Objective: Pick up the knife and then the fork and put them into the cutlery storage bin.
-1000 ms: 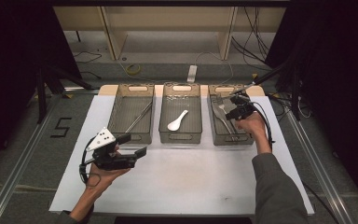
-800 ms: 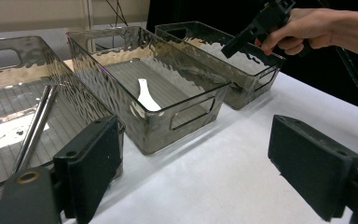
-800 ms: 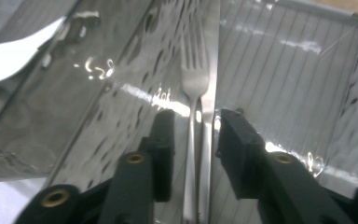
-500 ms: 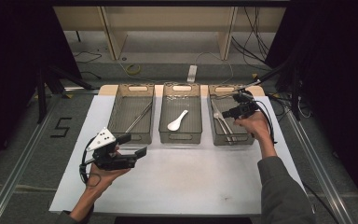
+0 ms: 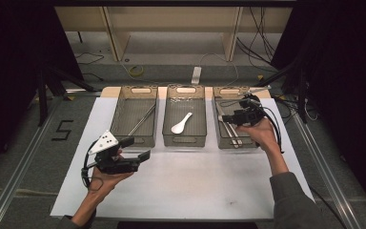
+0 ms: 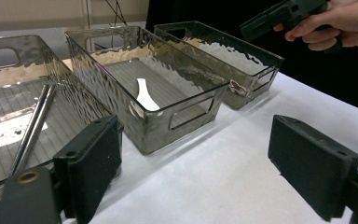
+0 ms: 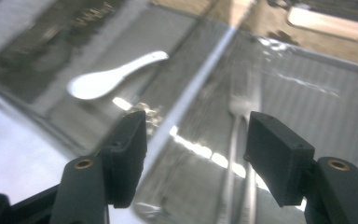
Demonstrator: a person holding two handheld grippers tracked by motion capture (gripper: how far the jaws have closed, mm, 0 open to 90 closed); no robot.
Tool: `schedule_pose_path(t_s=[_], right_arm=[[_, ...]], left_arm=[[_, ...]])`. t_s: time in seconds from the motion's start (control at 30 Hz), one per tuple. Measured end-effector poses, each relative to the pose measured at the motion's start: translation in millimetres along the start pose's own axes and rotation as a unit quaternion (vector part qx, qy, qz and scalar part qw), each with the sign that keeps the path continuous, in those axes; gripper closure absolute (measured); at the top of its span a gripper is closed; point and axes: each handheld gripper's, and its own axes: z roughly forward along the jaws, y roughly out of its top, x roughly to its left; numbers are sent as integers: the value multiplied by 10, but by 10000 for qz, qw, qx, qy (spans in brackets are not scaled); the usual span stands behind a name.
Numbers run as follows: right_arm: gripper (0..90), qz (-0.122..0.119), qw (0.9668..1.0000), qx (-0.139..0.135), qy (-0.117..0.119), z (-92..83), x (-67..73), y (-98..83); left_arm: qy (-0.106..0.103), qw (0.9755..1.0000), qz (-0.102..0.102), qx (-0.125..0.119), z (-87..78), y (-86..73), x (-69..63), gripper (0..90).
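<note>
— Stock of the table (image 5: pixel 181 191), please: what is sorted and what is outstanding?

— Three clear bins in a row at the far side. Left bin (image 5: pixel 134 117): one pair of metal chopsticks (image 5: pixel 142 120), lying slantwise on the floor of it. Middle bin (image 5: pixel 185 119): one white spoon (image 5: pixel 181 123), flat on the bottom. Right bin (image 5: pixel 233 121): metal forks (image 5: pixel 229 129), lying lengthwise (two as far as I can tell; the glare makes the count unsure).

— And the grippers?

— Right gripper (image 5: pixel 229 118): held over the right bin, above the forks. Its fingers (image 7: pixel 127 154) have just been opening and now stand spread with nothing between them; the fork handles (image 7: pixel 242 163) show below the gap, on the bin floor. Left gripper (image 5: pixel 143 156): held just above the bare white sheet in front of the left bin, fingers (image 6: pixel 91 163) spread wide, nothing in them.

— So how far along?

— My reading: cutlery sorted by kind, one kind per bin, and the fork entry looks freshly closed. No loose item lies on the sheet in front of the bins, so little or nothing seems left, unless more pieces are brought in.
</note>
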Motion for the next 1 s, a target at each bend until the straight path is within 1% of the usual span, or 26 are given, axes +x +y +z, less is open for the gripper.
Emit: schedule_pose_path(t_s=[0.1, 0.2, 0.3, 0.43, 0.5, 0.53, 0.57, 0.6, 0.67, 0.77, 1.0], right_arm=[[372, -118, 9999, -123, -4, -50, 91, -63], [360, -118, 9996, -254, 102, -91, 158, -139], [352, -154, 9991, -351, 152, -125, 219, -220], [349, -91, 9979, -579, 264, -178, 275, -330], [350, -72, 9968, -692, 385, -203, 299, -384], [345, -127, 9965, -713, 412, -208, 310, -408], [338, -178, 9966, -705, 386, -211, 321, -428], [338, -183, 9965, -720, 379, -217, 331, -449], [337, -120, 9954, -817, 492, -226, 351, -502], [324, -192, 9953, -808, 499, -231, 397, -582], [310, -67, 9927, -1055, 587, -308, 459, -784]], left_arm=[[-1, 10000, -20, 21, 4, -3, 2, 162], [-11, 10000, -18, 13, 5, -3, -7, 162], [-23, 10000, -6, 39, 6, -4, -3, 162], [-74, 9999, -27, 77, 10, -5, 1, 162], [-76, 9999, -25, 83, 12, -5, -1, 163], [-81, 9999, -31, 76, 12, -4, -2, 163], [-82, 9999, -29, 82, 13, -5, -1, 162], [-79, 9999, -35, 89, 17, -7, -1, 163], [-90, 9999, -40, 98, 19, -7, 3, 163], [-106, 9999, -26, 105, 22, -1, -1, 162], [-125, 9998, -39, 129, 25, -1, -12, 162]])
